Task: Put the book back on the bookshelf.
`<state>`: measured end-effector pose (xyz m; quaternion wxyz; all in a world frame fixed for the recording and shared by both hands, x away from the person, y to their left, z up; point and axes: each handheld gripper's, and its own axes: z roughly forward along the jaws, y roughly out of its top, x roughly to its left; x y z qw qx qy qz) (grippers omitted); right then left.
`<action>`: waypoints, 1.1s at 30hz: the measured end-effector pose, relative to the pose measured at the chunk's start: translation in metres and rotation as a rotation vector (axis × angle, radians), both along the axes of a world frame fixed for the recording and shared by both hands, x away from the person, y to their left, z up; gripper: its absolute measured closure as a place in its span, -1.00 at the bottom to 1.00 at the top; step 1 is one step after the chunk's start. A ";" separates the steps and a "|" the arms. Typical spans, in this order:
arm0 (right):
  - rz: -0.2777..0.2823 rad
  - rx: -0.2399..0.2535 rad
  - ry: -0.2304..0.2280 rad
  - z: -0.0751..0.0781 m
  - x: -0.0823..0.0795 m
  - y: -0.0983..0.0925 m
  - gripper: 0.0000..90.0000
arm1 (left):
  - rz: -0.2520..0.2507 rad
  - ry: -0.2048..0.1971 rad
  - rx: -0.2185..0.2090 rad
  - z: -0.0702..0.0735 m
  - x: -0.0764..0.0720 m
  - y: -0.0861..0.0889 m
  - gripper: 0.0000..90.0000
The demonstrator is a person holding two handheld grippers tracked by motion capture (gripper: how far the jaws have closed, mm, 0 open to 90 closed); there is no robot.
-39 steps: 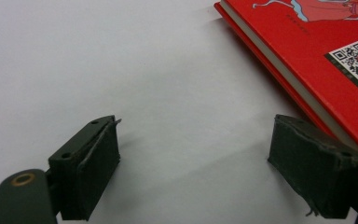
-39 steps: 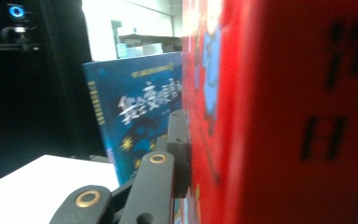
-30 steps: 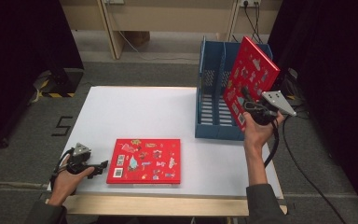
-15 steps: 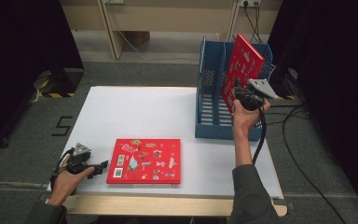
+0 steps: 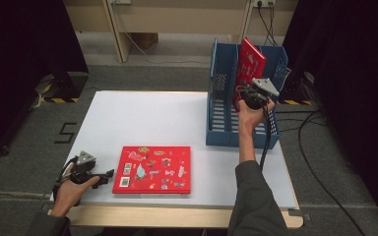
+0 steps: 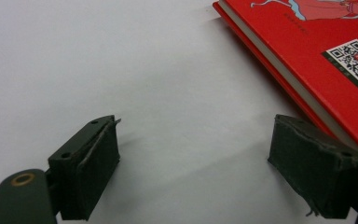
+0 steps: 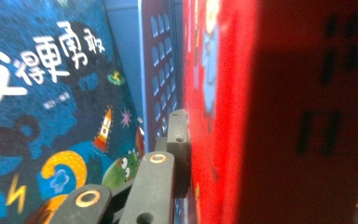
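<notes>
Two red books: one (image 5: 248, 69) upright in the blue file rack (image 5: 221, 113), upper right, right gripper (image 5: 246, 98) fingers clenched on it — the other (image 5: 153, 169) flat on the table (image 5: 142, 118), left gripper (image 5: 103, 175) fingers released.

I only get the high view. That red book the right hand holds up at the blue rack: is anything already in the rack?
Observer: Yes. The right gripper view shows a dark blue picture book standing beyond the blue rack's slotted divider.
Operator: Is the red book really gripped?
Observer: The right gripper is shut on the upright red book, one jaw flat against its cover.
Operator: And the left hand?
Observer: The left gripper has its jaws open over bare table, and the flat red book's corner lies beside one jaw.
</notes>
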<state>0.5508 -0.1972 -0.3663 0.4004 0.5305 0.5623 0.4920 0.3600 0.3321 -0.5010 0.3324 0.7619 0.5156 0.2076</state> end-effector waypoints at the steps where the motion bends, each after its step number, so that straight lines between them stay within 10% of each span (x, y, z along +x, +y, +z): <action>1: -0.004 -0.007 0.017 -0.001 0.003 0.002 0.77 | -0.001 0.000 0.002 0.000 0.000 0.000 -0.68; 21: 0.018 -0.072 0.140 -0.011 0.013 0.015 0.69 | 0.000 0.000 0.003 0.000 0.000 0.000 -0.68; 33: 0.068 -0.006 0.158 -0.008 -0.004 0.019 0.41 | 0.002 -0.001 0.003 0.000 0.000 0.000 -0.68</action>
